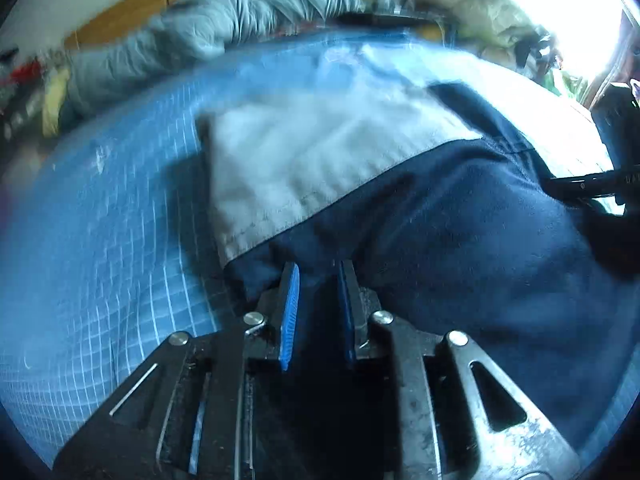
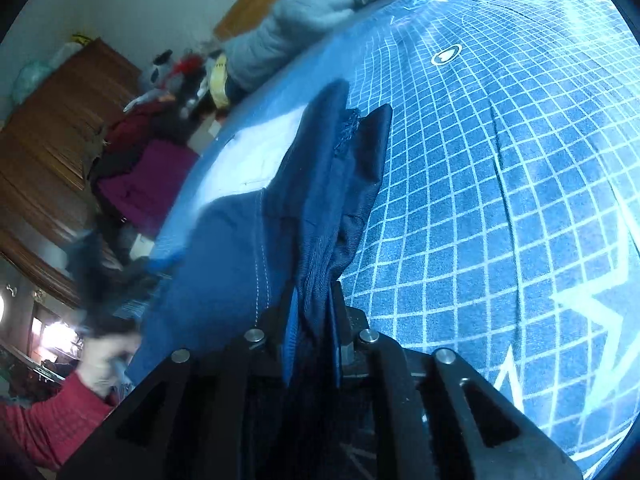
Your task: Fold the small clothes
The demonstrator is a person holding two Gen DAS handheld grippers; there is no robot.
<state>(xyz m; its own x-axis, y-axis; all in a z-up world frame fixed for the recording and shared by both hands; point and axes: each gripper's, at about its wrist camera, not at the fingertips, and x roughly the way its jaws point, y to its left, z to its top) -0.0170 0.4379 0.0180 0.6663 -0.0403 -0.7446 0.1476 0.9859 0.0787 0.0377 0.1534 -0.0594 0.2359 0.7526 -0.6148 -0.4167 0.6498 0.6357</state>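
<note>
Right tongs (image 2: 314, 308): pinching the navy garment (image 2: 240, 240) edge, to carry the fold.
Left tongs (image 1: 318, 276): nearly together, seemingly gripping the hem beside the white panel (image 1: 304, 152).

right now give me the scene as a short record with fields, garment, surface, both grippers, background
garment: navy garment with a white panel, partly bunched
surface: blue bedsheet with a white grid print
left gripper: nearly shut, navy cloth between its blue pads
right gripper: shut on a gathered fold of the navy cloth
person: red sleeve at lower left of the right wrist view
background: grey quilt along the far edge, wooden cabinet, pile of clothes beside it
</note>
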